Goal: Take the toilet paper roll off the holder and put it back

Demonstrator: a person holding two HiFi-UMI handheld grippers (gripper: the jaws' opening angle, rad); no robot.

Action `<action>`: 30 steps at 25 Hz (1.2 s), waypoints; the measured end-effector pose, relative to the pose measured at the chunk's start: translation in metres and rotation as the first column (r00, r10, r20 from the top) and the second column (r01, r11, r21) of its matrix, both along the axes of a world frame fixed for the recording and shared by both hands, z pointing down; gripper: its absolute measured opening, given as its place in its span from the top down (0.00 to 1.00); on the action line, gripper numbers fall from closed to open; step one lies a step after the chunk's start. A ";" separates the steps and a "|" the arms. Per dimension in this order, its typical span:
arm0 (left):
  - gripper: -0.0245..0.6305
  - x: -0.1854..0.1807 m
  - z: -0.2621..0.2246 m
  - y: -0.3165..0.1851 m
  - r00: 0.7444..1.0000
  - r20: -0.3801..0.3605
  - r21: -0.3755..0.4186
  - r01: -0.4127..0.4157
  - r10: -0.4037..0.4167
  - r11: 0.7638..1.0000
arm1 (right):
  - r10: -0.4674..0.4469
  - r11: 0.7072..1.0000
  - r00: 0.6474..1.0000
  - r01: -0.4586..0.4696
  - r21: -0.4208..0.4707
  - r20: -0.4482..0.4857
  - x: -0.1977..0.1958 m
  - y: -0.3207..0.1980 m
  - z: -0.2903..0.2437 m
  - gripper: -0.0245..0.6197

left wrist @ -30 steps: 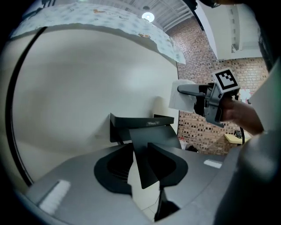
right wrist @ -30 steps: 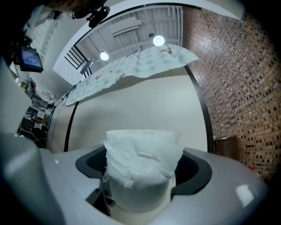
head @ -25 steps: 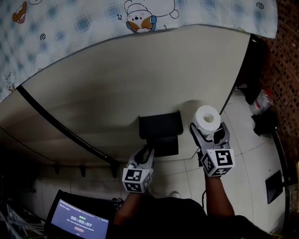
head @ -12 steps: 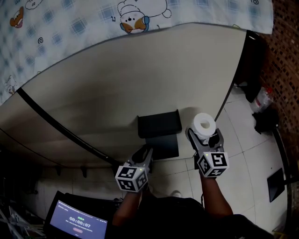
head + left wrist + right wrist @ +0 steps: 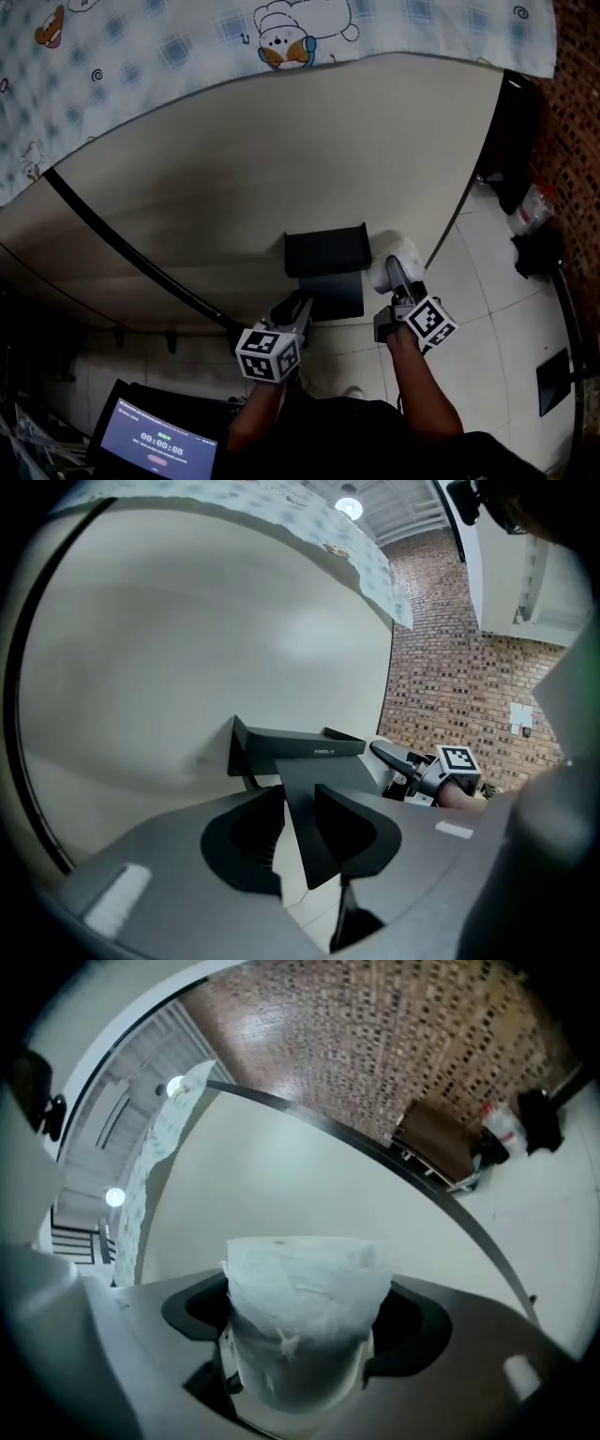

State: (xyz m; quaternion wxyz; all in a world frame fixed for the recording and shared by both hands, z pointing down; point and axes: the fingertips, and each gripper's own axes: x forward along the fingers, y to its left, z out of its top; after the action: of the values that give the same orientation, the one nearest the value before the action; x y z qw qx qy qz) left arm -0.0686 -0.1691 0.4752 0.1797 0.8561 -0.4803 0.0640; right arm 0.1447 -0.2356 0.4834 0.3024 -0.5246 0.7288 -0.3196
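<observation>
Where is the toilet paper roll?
The toilet paper roll sits between the fingers of the right gripper, low and right of middle in the head view, just right of the black holder.

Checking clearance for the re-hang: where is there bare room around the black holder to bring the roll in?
Bare wall above and left of the holder; open tiled floor farther right. Crowded just below and beside it: the left gripper, and the right gripper holding the roll.

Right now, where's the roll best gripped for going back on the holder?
Grip the roll across its curved wall, mid-length, from the side, as the right gripper does: the cylinder sits between its jaws, likely leaving the ends clear for the holder.
</observation>
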 end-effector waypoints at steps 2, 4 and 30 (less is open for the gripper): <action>0.78 0.000 0.000 0.000 1.000 0.002 -0.001 -0.003 0.003 1.000 | -0.031 0.999 0.996 0.032 -0.017 0.079 -0.009 -0.004 0.012 0.30; 0.78 0.001 0.000 0.001 1.000 -0.002 -0.002 -0.006 0.006 1.000 | -0.051 0.998 0.988 0.055 -0.019 0.145 -0.014 -0.006 0.019 0.30; 0.78 0.001 0.000 0.001 0.999 -0.021 -0.010 -0.032 0.032 0.999 | -0.292 0.955 0.913 0.295 0.032 0.286 -0.053 -0.011 0.028 0.31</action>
State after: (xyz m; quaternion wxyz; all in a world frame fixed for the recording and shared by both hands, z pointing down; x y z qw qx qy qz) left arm -0.0680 -0.1680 0.4750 0.1883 0.8632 -0.4645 0.0605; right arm 0.0913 -0.2468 0.5113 0.3504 -0.3591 0.7457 -0.4385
